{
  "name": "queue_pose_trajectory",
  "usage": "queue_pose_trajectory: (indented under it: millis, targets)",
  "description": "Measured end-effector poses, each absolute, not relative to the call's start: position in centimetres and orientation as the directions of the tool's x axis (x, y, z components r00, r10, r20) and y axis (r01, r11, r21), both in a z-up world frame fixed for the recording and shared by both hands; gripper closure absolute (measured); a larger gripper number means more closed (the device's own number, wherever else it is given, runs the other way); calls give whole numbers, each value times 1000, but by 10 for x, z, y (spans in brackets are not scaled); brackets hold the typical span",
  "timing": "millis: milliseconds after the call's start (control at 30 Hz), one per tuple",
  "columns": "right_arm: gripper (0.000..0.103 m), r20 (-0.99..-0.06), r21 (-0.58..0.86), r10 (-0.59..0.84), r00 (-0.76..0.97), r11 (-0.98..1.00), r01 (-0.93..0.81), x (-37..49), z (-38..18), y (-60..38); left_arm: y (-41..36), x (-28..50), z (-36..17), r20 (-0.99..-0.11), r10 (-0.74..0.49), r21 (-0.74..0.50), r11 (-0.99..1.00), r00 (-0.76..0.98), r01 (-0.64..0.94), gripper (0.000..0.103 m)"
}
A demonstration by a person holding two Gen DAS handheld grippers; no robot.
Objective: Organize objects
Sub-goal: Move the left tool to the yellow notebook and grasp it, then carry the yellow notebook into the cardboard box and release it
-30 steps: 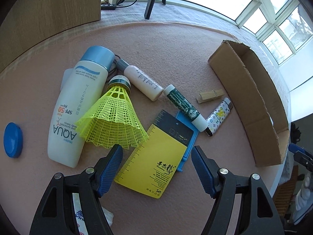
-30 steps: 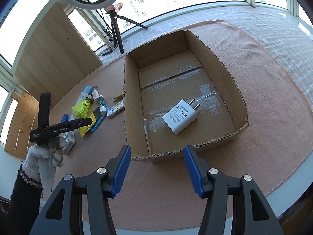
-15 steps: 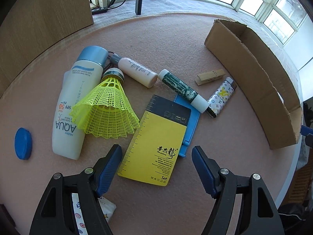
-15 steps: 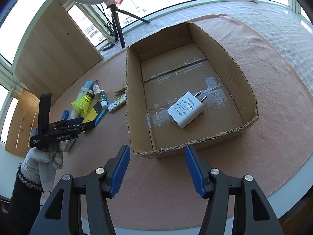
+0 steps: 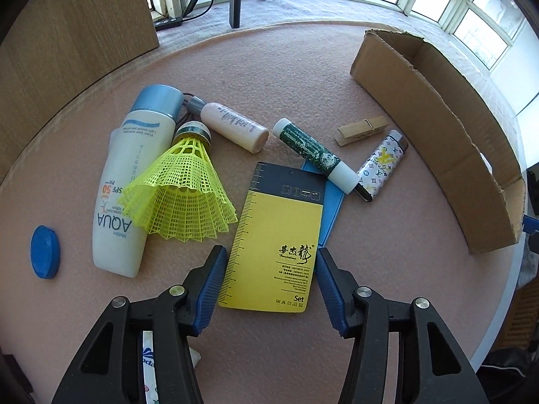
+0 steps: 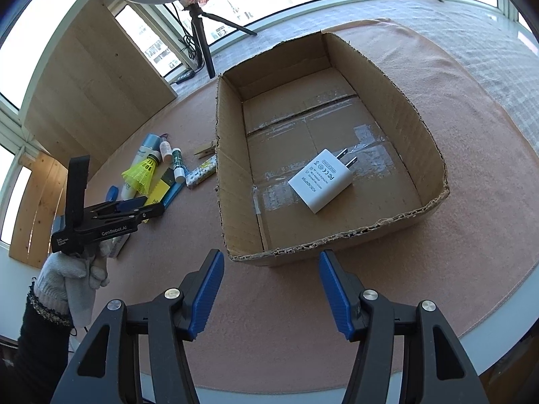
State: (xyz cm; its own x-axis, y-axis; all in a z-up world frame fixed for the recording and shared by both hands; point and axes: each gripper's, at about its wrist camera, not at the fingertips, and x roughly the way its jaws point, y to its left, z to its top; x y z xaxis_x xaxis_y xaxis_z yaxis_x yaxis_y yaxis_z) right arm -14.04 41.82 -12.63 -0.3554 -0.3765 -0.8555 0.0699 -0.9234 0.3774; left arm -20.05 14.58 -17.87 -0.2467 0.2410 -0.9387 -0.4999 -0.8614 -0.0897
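Observation:
A yellow-and-black card (image 5: pixel 276 235) lies flat on the pink mat, partly over a blue card (image 5: pixel 331 215). My left gripper (image 5: pixel 269 259) points down at the yellow card. Its jaws are closing, with the card's near end between them and a thin gap still showing on the left side. Around it lie a yellow shuttlecock (image 5: pixel 182 195), a white sunscreen bottle (image 5: pixel 128 168), a small bottle (image 5: pixel 232 126), a green lip balm tube (image 5: pixel 313 155), a patterned lighter (image 5: pixel 382 165) and a wooden clothespin (image 5: pixel 362 130). My right gripper (image 6: pixel 271 262) stands open over the mat before the cardboard box (image 6: pixel 232 175). A white charger (image 6: pixel 323 183) lies in that box.
A blue cap (image 5: pixel 44 251) lies at the far left. A printed packet (image 5: pixel 148 370) shows under the left gripper. Wooden panels (image 5: pixel 67 33) stand behind the mat, with a power strip (image 5: pixel 168 22) and a tripod (image 6: pixel 202 43). The table's round edge runs close on the right.
The left gripper's jaws have narrowed onto both sides of the yellow card, and its view has turned a little. The right gripper has stayed where it was.

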Motion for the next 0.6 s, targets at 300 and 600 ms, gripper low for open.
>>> queue_pose_trajectory:
  millis: [300, 600]
  targets:
    - [48, -853, 370, -372, -366, -926, 80, -140, -124, 417, 138, -193, -161, -919, 277, -122, -876, -281, -466, 46]
    - [48, -849, 371, -372, -375, -925, 77, -138, -122, 419, 142, -174, -124, -879, 328, -142, -872, -345, -469, 46]
